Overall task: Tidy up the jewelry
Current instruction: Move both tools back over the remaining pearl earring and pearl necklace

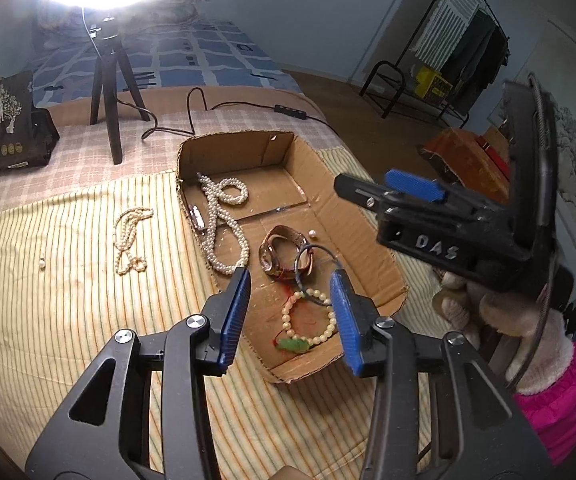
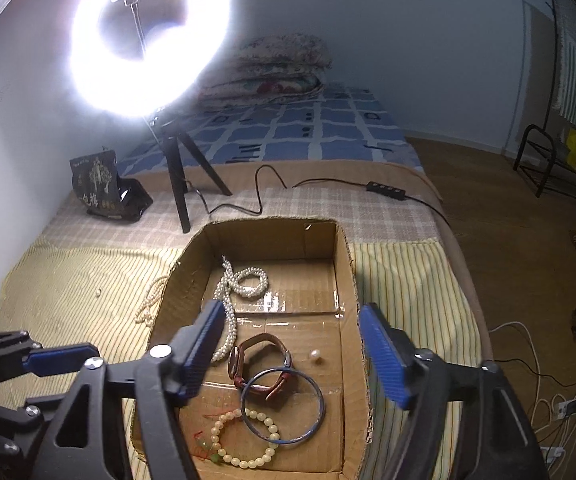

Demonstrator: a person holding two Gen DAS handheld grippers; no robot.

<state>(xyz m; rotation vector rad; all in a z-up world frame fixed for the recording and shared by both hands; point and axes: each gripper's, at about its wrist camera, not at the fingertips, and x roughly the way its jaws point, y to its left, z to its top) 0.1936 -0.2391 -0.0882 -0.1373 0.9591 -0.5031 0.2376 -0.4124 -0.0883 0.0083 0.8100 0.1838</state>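
An open cardboard box (image 1: 371,240) (image 2: 347,280) lies on the striped bed cover. In it lie a white pearl necklace (image 1: 224,224) (image 2: 244,282), a brown-strap watch (image 1: 284,252) (image 2: 264,364), a dark bangle (image 1: 311,264) (image 2: 284,406), a cream bead bracelet with green charm (image 1: 307,324) (image 2: 244,440) and a loose pearl (image 1: 312,234) (image 2: 315,355). A second pearl strand (image 1: 130,238) (image 2: 152,300) lies on the cover left of the box. My left gripper (image 1: 291,316) is open and empty above the box's near end. My right gripper (image 2: 291,360) is open and empty above the box.
A ring light on a tripod (image 1: 108,92) (image 2: 176,176) stands behind the box, its cable (image 1: 248,108) trailing right. A black bag (image 1: 4,128) (image 2: 104,184) sits at the back left. A single pearl (image 1: 42,265) lies on the cover at left. The bed edge drops off at right.
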